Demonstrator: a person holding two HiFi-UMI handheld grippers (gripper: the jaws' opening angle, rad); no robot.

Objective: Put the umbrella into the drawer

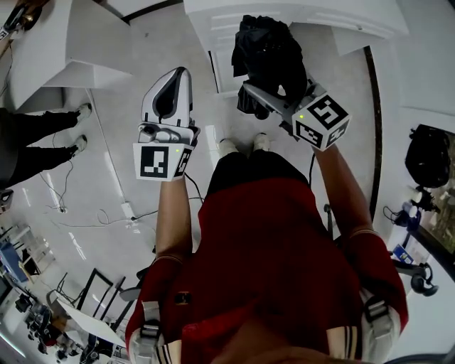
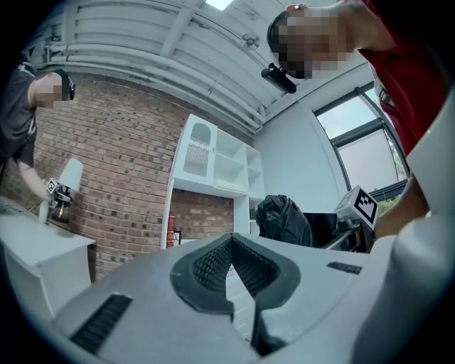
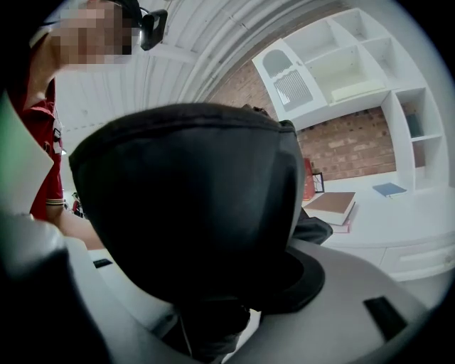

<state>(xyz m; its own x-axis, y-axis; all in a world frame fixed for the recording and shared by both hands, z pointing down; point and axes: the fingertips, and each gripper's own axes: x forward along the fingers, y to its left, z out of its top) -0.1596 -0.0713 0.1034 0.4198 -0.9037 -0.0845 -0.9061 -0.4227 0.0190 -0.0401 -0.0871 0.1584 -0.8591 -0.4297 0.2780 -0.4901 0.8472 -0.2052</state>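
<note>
pale glossy floor (image 1: 135, 50) in front of a white cabinet (image 1: 213, 21). the left gripper (image 1: 178, 72) is pinched together, empty. the right gripper (image 1: 264, 92) clamps the black umbrella (image 1: 270, 50), in the air at the cabinet's front edge. only the right gripper view shows books (image 3: 333, 205) on a counter. bare floor lies left.

Bare floor (image 1: 135, 78) lies between the left gripper (image 1: 176, 72) and white cabinet (image 1: 220, 21); a table (image 1: 50, 50) stands leftward

Looks like a lab mock-up of a home: brick wall (image 2: 121, 149), white shelving (image 2: 217, 160), loose floor cables (image 1: 64, 192), equipment stands (image 1: 92, 291).
</note>
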